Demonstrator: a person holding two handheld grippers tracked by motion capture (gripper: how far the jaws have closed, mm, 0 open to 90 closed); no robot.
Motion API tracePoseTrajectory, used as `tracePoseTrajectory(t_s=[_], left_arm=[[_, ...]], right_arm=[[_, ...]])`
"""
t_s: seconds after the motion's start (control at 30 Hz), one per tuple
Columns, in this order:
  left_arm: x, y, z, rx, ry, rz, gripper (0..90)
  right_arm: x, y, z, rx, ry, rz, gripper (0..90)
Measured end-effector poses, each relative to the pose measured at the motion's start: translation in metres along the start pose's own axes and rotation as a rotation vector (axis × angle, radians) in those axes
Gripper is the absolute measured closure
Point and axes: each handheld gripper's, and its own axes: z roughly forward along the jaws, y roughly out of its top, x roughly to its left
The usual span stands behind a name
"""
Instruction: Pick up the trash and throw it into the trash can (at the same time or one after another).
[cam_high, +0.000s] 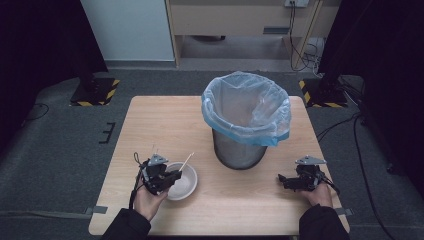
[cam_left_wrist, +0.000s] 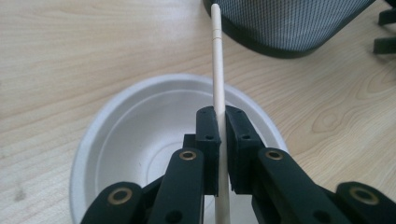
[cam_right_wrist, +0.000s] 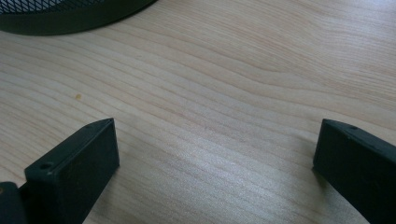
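Wooden stick (cam_left_wrist: 217, 70) clamped btwn left gripper (cam_left_wrist: 221, 116) fingers (cam_left_wrist: 208, 126), held over white bowl (cam_left_wrist: 140, 121) w/ far end pointing toward mesh bin (cam_left_wrist: 289, 23). Bowl sits on counter (cam_high: 165, 125) near front-left edge, just beside bin (cam_high: 240, 147), which has blue liner bag (cam_high: 247, 107). Right gripper (cam_high: 286, 180) rests on counter at front right, apart from bin; its fingers (cam_right_wrist: 74, 163) spread wide, nothing btwn them, bare wood below.

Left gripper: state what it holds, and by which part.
The left gripper is shut on a wooden stick, clamped partway along its shaft above the white bowl; the far end sticks out beyond the jaws.
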Motion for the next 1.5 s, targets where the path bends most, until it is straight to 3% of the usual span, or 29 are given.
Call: tracePoseTrajectory(t_s=[0.3, 0.6, 1.03, 1.5], left_arm=[[0.000, 0.004, -0.019, -0.069, -0.016, -0.002, 84.3], [-0.002, 0.008, -0.032, -0.125, -0.005, 0.025, 84.3], [-0.005, 0.017, -0.056, -0.243, -0.010, 0.030, 84.3], [-0.015, 0.024, -0.071, -0.312, -0.028, 0.055, 84.3]], right_arm=[[0.000, 0.000, 0.000, 0.000, 0.000, -0.002, 0.4], [0.000, 0.000, 0.000, 0.000, 0.000, 0.000, 0.4], [0.000, 0.000, 0.000, 0.000, 0.000, 0.000, 0.4], [0.000, 0.000, 0.000, 0.000, 0.001, -0.001, 0.4]])
